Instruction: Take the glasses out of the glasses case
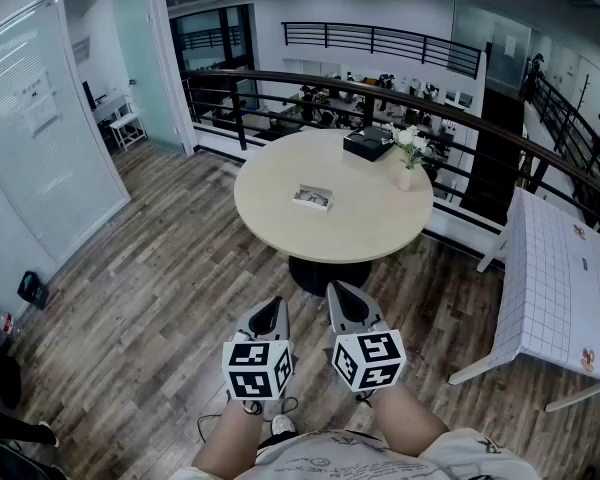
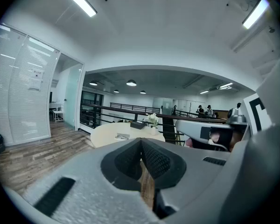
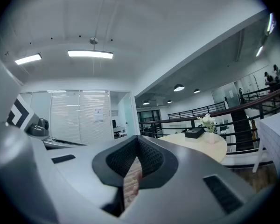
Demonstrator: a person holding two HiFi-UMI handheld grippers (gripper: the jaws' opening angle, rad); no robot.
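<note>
A small flat pale case (image 1: 312, 198) lies near the middle of a round beige table (image 1: 360, 228), well ahead of me. In the left gripper view the case (image 2: 122, 136) shows small and far off. What is inside it cannot be made out. My left gripper (image 1: 269, 313) and right gripper (image 1: 347, 298) are held side by side low over the wooden floor, short of the table. Both are shut with nothing between the jaws, as the left gripper view (image 2: 141, 143) and the right gripper view (image 3: 137, 141) show.
A black box (image 1: 368, 144) and a vase of white flowers (image 1: 407, 158) stand at the table's far side. A dark railing (image 1: 280, 78) runs behind it. A white checked table (image 1: 560, 288) is at the right, glass partitions (image 1: 40, 138) at the left.
</note>
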